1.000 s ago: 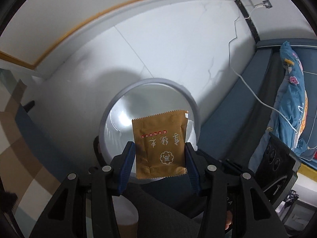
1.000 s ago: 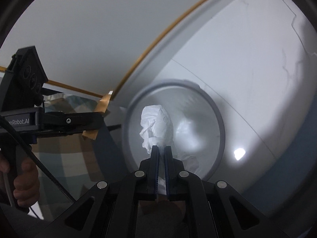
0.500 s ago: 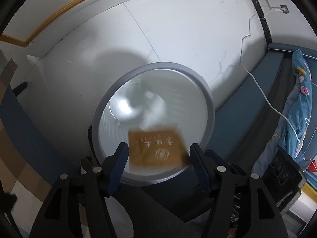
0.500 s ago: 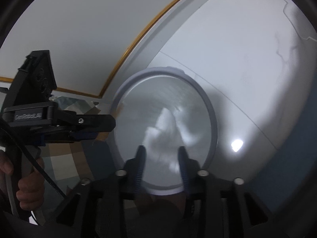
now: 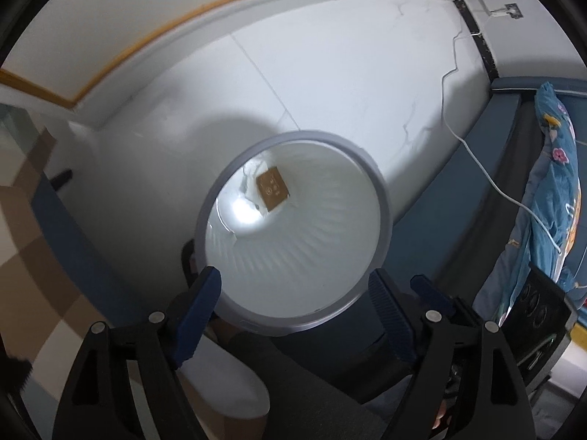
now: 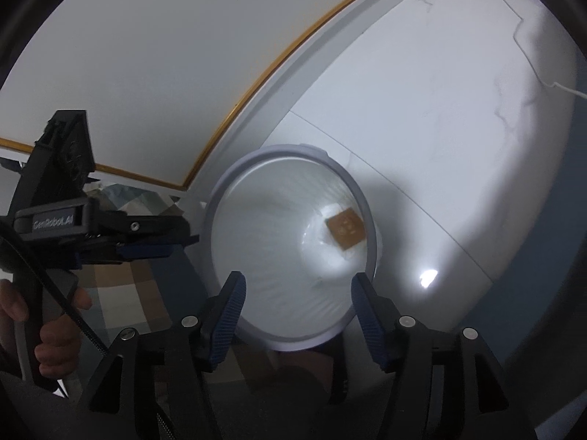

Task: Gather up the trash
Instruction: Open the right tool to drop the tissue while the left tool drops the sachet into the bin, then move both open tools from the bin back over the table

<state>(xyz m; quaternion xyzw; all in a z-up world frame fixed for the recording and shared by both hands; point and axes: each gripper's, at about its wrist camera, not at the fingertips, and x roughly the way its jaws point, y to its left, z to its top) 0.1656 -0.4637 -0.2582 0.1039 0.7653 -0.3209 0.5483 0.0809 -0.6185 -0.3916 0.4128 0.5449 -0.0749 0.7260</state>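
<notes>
Glossy white tile floor (image 5: pixel 330 84), ribbed round bin (image 5: pixel 381 220), flat brown sachet (image 5: pixel 272 190) inside

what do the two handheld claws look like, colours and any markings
Both are matte black plastic frames with silver screws. The left claw and right claw each carry two ribbed blue finger pads. From the right wrist view, the left claw's grey body reads "GenRobot.AI", a black ribbed strap hangs from it, and a bare hand grips its handle.

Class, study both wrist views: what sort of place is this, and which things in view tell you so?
Probably a room in a home, perhaps a bedroom. A lined waste bin stands on a pale tiled floor, a floral blue quilt lies at the right edge, and a white cable runs to a wall socket.
</notes>
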